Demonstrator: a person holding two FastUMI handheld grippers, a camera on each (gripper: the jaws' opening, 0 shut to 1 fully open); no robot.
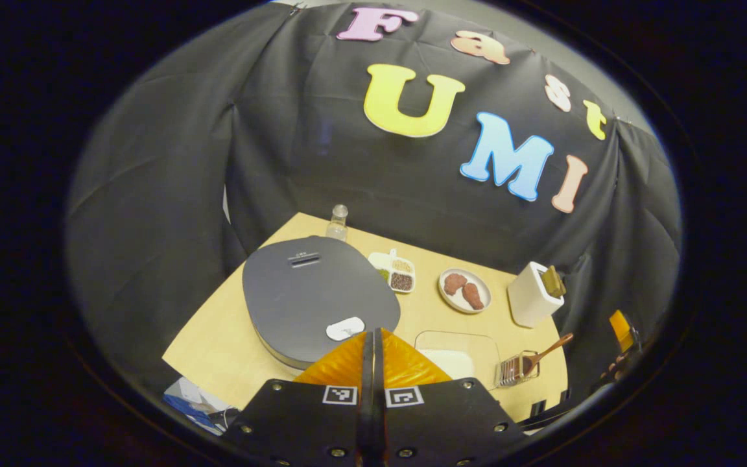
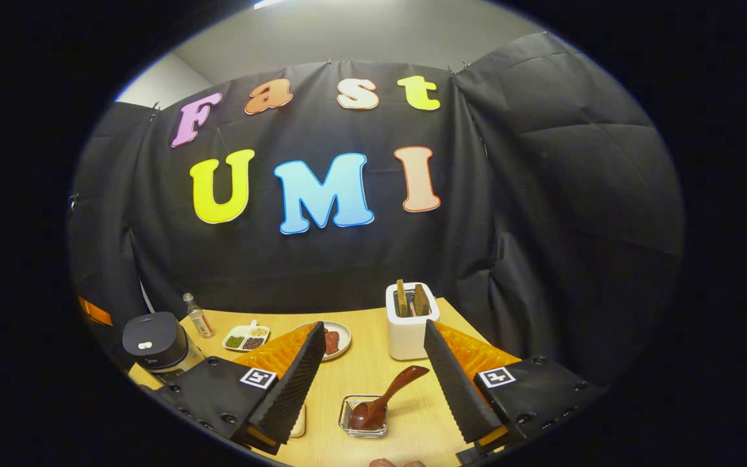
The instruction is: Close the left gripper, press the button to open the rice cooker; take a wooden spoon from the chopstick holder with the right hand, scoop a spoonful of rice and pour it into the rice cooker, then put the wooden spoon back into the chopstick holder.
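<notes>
White button (image 1: 345, 328) on the closed rice cooker (image 1: 315, 295) lid lies just ahead of the left gripper (image 1: 373, 340), fingers pressed together; right gripper (image 2: 373, 363) gapes wide above the wooden spoon (image 2: 386, 395).

the pale wooden counter (image 2: 373, 370) looks smooth with a soft matt sheen. the dark grey plastic rice cooker (image 1: 312, 295) has a smooth matt lid, and its small white button (image 1: 345, 328) looks like glossier plastic. the reddish-brown wooden spoon (image 2: 383, 401) is polished and slightly shiny, resting in a small holder of thin shiny metal wire (image 2: 362, 415). the white boxy toaster-like container (image 2: 408, 327) has a smooth satin surface, probably plastic. the round white plate (image 1: 464, 292) looks glazed. the small clear bottle (image 1: 337, 222) seems glass or clear plastic. the right claw (image 2: 373, 383) has finely ribbed, rough-looking inner pads (image 2: 296, 383).
</notes>
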